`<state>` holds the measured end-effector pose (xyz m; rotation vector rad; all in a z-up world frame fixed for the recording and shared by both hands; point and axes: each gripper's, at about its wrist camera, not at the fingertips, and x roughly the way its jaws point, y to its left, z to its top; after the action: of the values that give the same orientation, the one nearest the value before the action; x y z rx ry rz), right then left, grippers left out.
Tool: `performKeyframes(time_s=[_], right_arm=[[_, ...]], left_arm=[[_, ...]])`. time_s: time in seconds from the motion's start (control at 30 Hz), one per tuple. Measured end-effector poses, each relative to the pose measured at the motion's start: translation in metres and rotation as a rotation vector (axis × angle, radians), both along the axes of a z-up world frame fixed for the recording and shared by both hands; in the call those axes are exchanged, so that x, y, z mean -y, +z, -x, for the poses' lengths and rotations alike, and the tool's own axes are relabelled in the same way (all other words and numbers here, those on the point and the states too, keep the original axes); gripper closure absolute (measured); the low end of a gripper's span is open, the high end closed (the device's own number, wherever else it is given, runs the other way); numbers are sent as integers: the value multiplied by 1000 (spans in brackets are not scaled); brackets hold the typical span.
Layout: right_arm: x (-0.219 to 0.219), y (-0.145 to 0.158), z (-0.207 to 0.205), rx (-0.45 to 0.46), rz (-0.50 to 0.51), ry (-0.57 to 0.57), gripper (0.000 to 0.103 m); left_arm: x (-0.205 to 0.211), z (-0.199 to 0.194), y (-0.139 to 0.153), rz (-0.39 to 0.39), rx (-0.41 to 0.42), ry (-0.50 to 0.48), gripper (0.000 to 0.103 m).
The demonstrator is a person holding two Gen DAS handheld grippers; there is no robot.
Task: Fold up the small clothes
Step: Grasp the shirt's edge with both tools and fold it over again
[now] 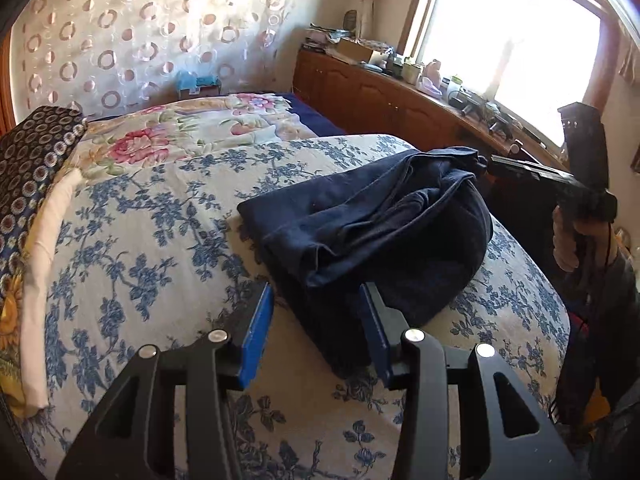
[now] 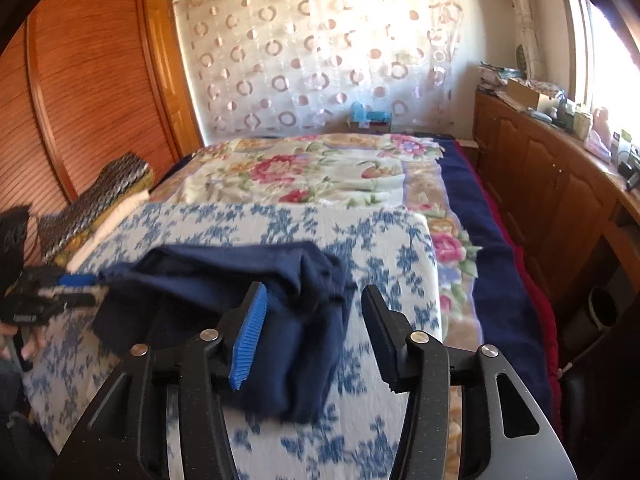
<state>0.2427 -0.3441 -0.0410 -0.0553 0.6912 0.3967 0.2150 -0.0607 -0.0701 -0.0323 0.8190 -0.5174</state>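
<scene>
A dark navy garment point(image 1: 360, 232) lies rumpled and partly folded on the blue-flowered white bed cover point(image 1: 152, 240). In the left wrist view my left gripper point(image 1: 316, 292) stands open astride the garment's near corner, with the cloth between the blue pads point(image 1: 256, 328) and a gap showing at the left pad. My right gripper point(image 1: 494, 164) reaches the garment's far right edge, held by a hand point(image 1: 564, 240). In the right wrist view my right gripper point(image 2: 314, 292) is open over the garment point(image 2: 240, 276), pads apart from the cloth. My left gripper point(image 2: 86, 290) sits at the cloth's left edge.
A pink-flowered blanket point(image 2: 312, 172) covers the far half of the bed. Patterned pillows point(image 1: 32, 160) are stacked at its left side. A wooden cabinet point(image 1: 380, 96) with cluttered top runs under the window on the right. A wooden wardrobe point(image 2: 88, 92) stands at the left.
</scene>
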Motion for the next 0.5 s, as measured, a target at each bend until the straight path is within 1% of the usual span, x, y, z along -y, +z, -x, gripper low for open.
performKeyframes(time_s=[0.07, 0.13, 0.23, 0.37, 0.4, 0.43, 0.5], right_arm=[[-3, -5, 2, -16, 34, 26, 46], [-10, -12, 1, -34, 58, 54, 45], [-20, -22, -9, -49, 82, 69, 44], [-27, -25, -38, -42, 85, 73, 44], [-28, -25, -45, -37, 82, 73, 44], [-26, -26, -48, -35, 80, 69, 44], [-23, -28, -62, -36, 99, 29, 44]], left_arm=[[8, -9, -1, -18, -2, 1, 60], [13, -19, -1, -29, -1, -4, 60], [20, -35, -2, -50, 7, 1, 60], [22, -56, -2, -81, 23, 32, 60], [22, -62, -2, -97, 35, 46, 60], [22, -69, -4, -130, 51, 70, 60], [16, -81, -8, -170, 50, 112, 60]])
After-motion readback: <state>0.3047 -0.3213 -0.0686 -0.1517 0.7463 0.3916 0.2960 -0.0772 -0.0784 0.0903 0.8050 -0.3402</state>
